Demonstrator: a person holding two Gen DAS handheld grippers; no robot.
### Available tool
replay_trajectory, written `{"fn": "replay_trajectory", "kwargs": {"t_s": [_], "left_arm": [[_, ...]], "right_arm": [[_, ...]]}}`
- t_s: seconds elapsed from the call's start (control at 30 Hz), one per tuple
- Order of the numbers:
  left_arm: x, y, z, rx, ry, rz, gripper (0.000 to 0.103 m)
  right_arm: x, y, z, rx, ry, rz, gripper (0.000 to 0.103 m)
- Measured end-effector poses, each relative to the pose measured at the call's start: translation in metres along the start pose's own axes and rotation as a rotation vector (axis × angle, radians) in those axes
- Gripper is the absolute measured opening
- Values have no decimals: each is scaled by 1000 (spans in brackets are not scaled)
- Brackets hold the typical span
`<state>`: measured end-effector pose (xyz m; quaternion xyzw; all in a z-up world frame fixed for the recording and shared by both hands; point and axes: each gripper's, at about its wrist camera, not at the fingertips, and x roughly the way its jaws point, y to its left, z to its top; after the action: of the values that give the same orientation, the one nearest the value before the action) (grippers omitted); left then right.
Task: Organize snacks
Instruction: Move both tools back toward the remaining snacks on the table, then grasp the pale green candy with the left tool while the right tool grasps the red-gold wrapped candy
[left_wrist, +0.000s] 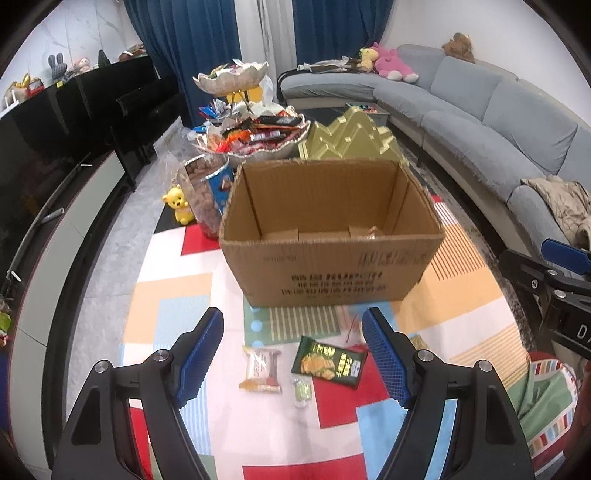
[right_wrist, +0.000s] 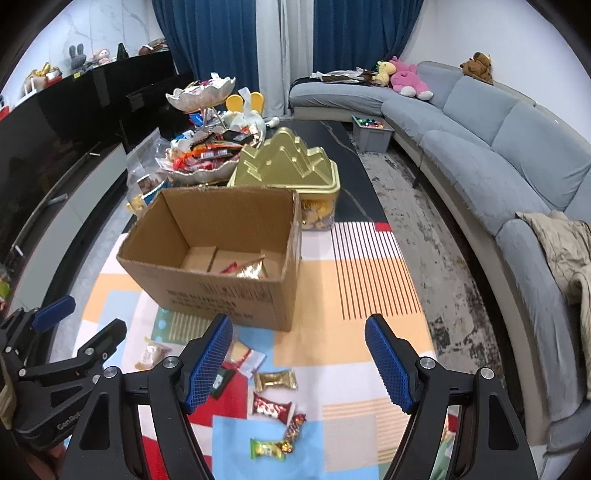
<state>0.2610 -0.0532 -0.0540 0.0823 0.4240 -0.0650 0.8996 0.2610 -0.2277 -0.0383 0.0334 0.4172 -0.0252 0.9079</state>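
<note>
A: How are the two grippers held?

B: Both tilt down toward the patterned mat (left_wrist: 177, 291). The left gripper (left_wrist: 292, 360) has its blue pads standing wide apart with nothing between them, and the right gripper (right_wrist: 298, 363) is the same: wide and empty. They sit side by side; the right one's black frame shows at the right edge of the left view, and the left one's frame at the lower left of the right view.

A: Where are the snacks?

B: Loose on the mat, in front of the open cardboard box (left_wrist: 332, 266). Below the left gripper lie a green chip bag (left_wrist: 328, 362), a pale wrapped cake (left_wrist: 261, 367) just left of it, and a small green candy (left_wrist: 302, 388) between them, nearer the camera.

A: And what does the right view add?

B: Other pieces: a gold-wrapped sweet (right_wrist: 276, 380), a red packet (right_wrist: 271, 406) below it, and a green packet (right_wrist: 266, 448) nearest the camera. It also looks deeper into the box, where a gold and red wrapper (right_wrist: 249, 269) lies on the bottom. From the left, the bottom is mostly hidden by the front wall.

A: Behind the box?

B: A gold mountain-shaped lid (right_wrist: 286, 162) on a clear tub, and a two-tier dish (left_wrist: 255, 136) piled with snacks. A grey sofa (right_wrist: 498, 147) curves along the right.
</note>
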Motion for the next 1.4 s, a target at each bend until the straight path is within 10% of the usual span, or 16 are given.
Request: {"fn": "replay_trajectory", "kwargs": {"t_s": [1.4], "left_arm": [[62, -21, -111, 12, 2, 66, 64]], "right_arm": [[53, 3, -124, -27, 102, -62, 74]]}}
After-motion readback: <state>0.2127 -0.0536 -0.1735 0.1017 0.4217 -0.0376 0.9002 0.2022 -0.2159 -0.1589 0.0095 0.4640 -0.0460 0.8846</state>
